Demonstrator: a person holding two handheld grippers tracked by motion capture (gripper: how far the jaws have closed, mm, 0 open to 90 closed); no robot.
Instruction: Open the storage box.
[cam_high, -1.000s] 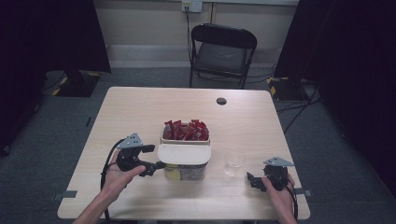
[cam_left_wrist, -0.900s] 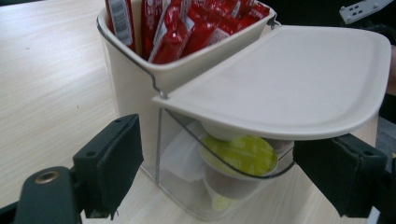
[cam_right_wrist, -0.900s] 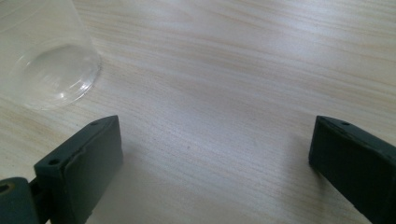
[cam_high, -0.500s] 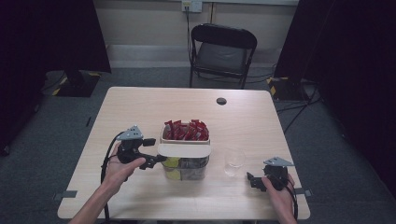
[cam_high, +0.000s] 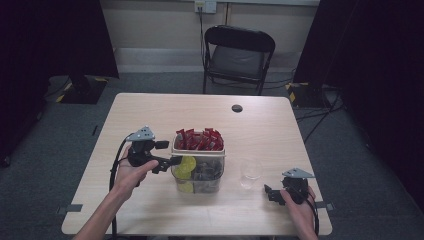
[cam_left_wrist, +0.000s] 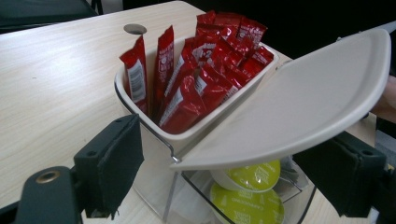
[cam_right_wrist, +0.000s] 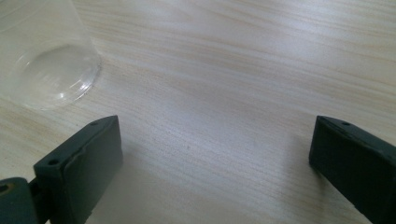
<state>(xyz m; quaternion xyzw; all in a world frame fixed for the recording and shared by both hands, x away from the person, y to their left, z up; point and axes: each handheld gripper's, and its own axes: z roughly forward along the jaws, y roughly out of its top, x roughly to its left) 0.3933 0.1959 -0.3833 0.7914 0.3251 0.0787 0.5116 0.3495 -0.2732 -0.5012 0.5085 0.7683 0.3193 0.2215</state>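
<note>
Your left claw sits at the clear organiser box, jaws spread wide with nothing pinched between them. Just ahead of it, the box's cream flap lid stands tilted up, so I judge the opening step largely done: the yellow-green capsules lie exposed right under the flap, between the jaws, and the red sachets stand in the tray just beyond. Taking something out remains. Your right claw rests low over the tabletop, jaws apart and empty, with the clear cup just ahead to its left.
</note>
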